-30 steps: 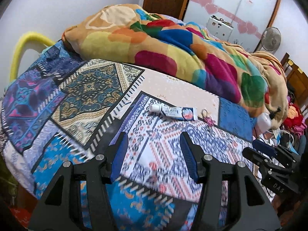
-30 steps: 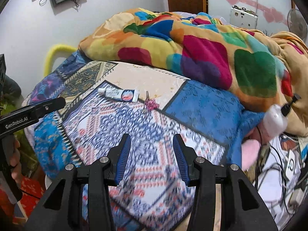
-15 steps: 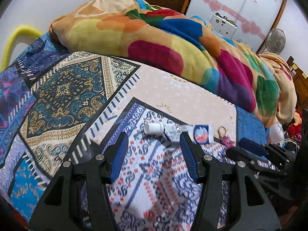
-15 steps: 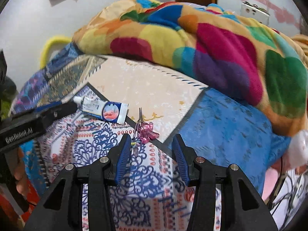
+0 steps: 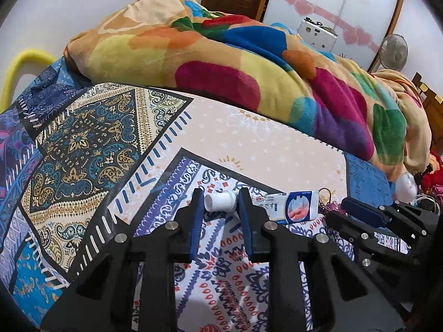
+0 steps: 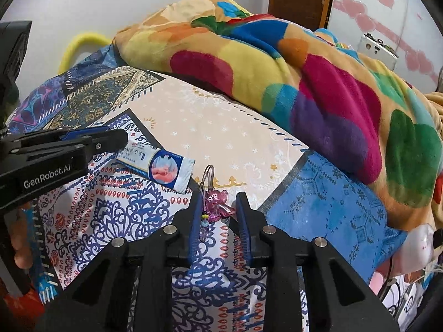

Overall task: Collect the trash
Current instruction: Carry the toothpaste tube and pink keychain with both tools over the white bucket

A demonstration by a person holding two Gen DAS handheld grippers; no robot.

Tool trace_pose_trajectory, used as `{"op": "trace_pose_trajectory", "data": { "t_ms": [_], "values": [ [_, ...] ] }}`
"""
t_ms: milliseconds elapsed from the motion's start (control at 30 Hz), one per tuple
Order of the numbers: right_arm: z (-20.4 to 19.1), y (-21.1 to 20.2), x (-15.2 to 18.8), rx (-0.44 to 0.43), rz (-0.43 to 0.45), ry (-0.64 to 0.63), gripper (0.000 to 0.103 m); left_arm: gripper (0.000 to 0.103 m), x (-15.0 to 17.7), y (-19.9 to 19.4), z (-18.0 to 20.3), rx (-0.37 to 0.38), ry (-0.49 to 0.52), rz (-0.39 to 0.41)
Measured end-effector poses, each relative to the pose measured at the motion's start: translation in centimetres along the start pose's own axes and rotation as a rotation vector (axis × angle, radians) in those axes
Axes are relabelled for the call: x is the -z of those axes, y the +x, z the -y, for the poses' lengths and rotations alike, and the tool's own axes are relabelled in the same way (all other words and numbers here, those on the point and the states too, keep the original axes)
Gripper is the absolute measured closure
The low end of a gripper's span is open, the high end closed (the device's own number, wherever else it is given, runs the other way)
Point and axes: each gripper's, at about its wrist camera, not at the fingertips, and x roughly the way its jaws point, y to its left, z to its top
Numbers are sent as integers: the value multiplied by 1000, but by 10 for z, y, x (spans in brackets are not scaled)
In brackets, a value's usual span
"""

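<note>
A white and blue ointment tube [image 5: 288, 206] lies on the patterned bedsheet [image 5: 249, 144]; it also shows in the right wrist view [image 6: 163, 167]. My left gripper [image 5: 220, 202] is open with its fingers on either side of the tube's white cap [image 5: 220, 202]. A pink elephant keychain charm [image 6: 217, 204] lies to the right of the tube. My right gripper [image 6: 218, 207] is open around the charm, low over the sheet. The left gripper [image 6: 110, 141] also shows at the left of the right wrist view, and the right gripper [image 5: 340, 211] at the right of the left wrist view.
A bulky multicoloured blanket [image 5: 249, 63] is heaped along the far side of the bed. A yellow bed rail [image 5: 19, 63] curves at the far left. A white pump bottle [image 6: 420, 238] and cables lie past the bed's right edge. A fan [image 5: 393, 52] stands by the wall.
Both grippers have moved forward and down towards the bed. The left gripper's fingers now bracket the tube's cap and the right gripper's fingers bracket the charm.
</note>
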Motion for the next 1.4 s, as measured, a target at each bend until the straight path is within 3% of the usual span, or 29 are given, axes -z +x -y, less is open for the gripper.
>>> {"op": "trace_pose_trajectory", "data": {
  "t_ms": [333, 633, 833, 1100, 1400],
  "values": [
    [0, -43, -9, -19, 65, 44, 81, 79, 4, -42, 6, -5, 34, 37],
    [-13, -100, -11, -8, 123, 25, 81, 79, 8, -116, 16, -44, 84, 126],
    [-30, -139, -5, -23, 125, 28, 81, 79, 16, -165, 18, -62, 103, 142],
    [-66, -199, 15, -32, 168, 4, 81, 79, 54, -230, 7, -101, 113, 155],
    [-109, -240, 48, -64, 185, -20, 81, 79, 114, -293, -36, -139, 55, 149]
  ]
}}
